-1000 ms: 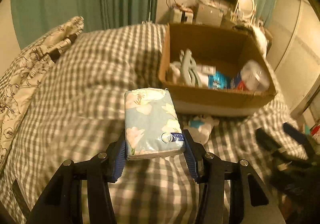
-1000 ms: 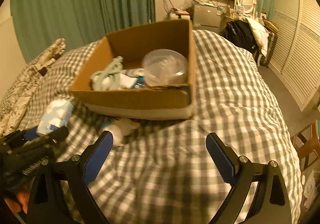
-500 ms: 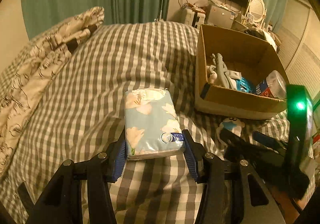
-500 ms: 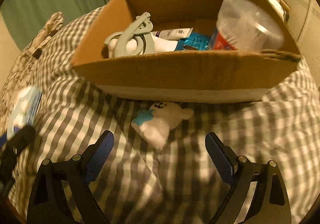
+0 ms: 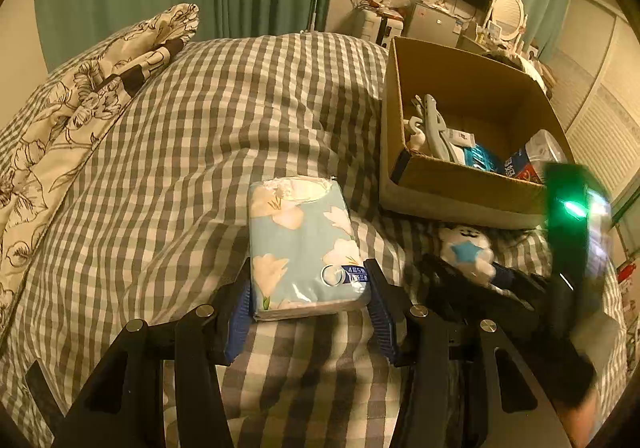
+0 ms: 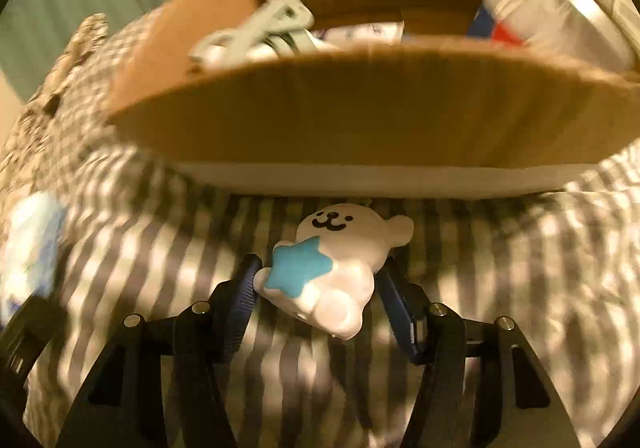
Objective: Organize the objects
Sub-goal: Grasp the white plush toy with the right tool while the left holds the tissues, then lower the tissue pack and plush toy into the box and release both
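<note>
1. The toy (image 6: 332,268) lies on the bed (image 5: 200,152) just before the box (image 6: 360,124), not yet in.
2. The right gripper (image 6: 316,288) has just been closing around the toy; whether both pads press it I cannot tell.
3. The left gripper (image 5: 308,300) pinches the tissue pack (image 5: 300,248), also outside the box.
4. The box already holds several things; both remaining items likely go in next.

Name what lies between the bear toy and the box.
Nothing: only bare checked bedding separates the toy from the box, seen in the right wrist view.
</note>
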`<action>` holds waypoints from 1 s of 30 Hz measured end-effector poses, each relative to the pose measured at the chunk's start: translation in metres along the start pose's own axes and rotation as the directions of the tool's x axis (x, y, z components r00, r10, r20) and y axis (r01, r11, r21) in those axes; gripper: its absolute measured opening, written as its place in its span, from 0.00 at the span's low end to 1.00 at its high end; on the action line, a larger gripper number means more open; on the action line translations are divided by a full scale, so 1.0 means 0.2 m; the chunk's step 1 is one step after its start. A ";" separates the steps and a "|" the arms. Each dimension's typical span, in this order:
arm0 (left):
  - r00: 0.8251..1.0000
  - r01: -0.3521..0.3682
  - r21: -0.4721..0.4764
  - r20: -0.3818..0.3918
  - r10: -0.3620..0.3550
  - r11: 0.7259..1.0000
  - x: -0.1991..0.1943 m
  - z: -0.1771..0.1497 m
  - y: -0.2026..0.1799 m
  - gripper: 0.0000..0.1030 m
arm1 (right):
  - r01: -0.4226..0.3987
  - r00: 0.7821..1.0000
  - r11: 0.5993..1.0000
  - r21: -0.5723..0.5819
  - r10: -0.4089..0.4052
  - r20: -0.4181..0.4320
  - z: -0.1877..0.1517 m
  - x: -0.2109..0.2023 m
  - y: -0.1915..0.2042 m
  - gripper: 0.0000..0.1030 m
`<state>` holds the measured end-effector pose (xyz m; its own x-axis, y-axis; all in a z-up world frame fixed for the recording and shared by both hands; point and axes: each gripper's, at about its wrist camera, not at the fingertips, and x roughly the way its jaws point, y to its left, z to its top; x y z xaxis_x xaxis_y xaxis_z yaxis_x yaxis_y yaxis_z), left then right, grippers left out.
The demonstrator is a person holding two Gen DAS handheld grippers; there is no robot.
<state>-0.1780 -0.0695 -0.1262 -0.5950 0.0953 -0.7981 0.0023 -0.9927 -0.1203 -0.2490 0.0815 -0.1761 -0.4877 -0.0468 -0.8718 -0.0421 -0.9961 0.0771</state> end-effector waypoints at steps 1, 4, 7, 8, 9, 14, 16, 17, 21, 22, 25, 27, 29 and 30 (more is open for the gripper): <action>1.000 -0.001 -0.003 0.000 0.001 1.000 -0.01 0.00 0.00 0.51 | -0.002 1.000 0.999 -0.033 0.002 0.017 -0.02 -0.05 0.02 0.57; 1.000 -0.006 0.001 0.005 0.006 1.000 -0.04 -0.02 -0.01 0.51 | -0.019 0.998 0.993 -0.119 0.026 0.061 -0.10 -0.20 0.05 0.57; 1.000 -0.010 0.016 0.021 0.010 1.000 -0.10 -0.05 -0.04 0.51 | -0.030 0.992 0.990 -0.140 0.047 0.117 -0.13 -0.34 0.04 0.57; 1.000 -0.010 0.020 0.025 0.009 1.000 -0.12 -0.05 -0.05 0.51 | -0.027 0.989 0.988 -0.149 0.048 0.139 -0.14 -0.39 0.03 0.57; 1.000 -0.010 0.025 0.029 0.009 1.000 -0.14 -0.06 -0.06 0.51 | -0.026 0.987 0.987 -0.157 0.050 0.153 -0.15 -0.42 0.02 0.57; 0.998 -0.009 0.040 0.066 0.007 0.999 -0.27 -0.08 -0.12 0.51 | -0.015 0.967 0.979 -0.203 0.066 0.248 -0.18 -0.66 0.01 0.57; 0.996 -0.004 0.047 0.092 0.000 0.999 -0.34 -0.08 -0.16 0.51 | -0.024 0.956 0.978 -0.207 0.083 0.280 -0.20 -0.77 -0.02 0.57; 0.994 0.003 0.050 0.112 -0.009 0.999 -0.38 -0.07 -0.18 0.51 | -0.031 0.950 0.978 -0.208 0.093 0.297 -0.20 -0.83 -0.04 0.57; 0.983 0.036 0.070 0.176 -0.048 0.997 -0.53 -0.02 -0.28 0.51 | -0.038 0.927 0.976 -0.213 0.114 0.357 -0.21 -1.02 -0.12 0.57; 0.980 0.048 0.075 0.187 -0.061 0.996 -0.55 -0.01 -0.30 0.51 | -0.042 0.920 0.976 -0.214 0.122 0.373 -0.21 -1.08 -0.14 0.57; 0.968 0.094 0.089 0.224 -0.112 0.992 -0.64 0.07 -0.35 0.51 | -0.053 0.898 0.973 -0.223 0.144 0.416 -0.18 -1.21 -0.21 0.57; 0.959 0.096 0.102 0.256 -0.119 0.990 -0.68 0.14 -0.39 0.51 | -0.054 0.886 0.973 -0.226 0.151 0.439 -0.14 -1.28 -0.25 0.57; 0.949 0.087 0.101 0.294 -0.113 0.991 -0.71 0.20 -0.42 0.51 | -0.051 0.871 0.974 -0.222 0.152 0.468 -0.09 -1.35 -0.29 0.57; 0.943 0.085 0.096 0.314 -0.111 0.992 -0.72 0.24 -0.44 0.51 | -0.052 0.864 0.974 -0.223 0.156 0.479 -0.06 -1.37 -0.30 0.57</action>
<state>-0.1304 0.0007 0.0277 -0.8137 0.1767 -0.5537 -0.1251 -0.9836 -0.1300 -0.1020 0.1533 0.0521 -0.8458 -0.1602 -0.5089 0.1786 -0.9838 0.0128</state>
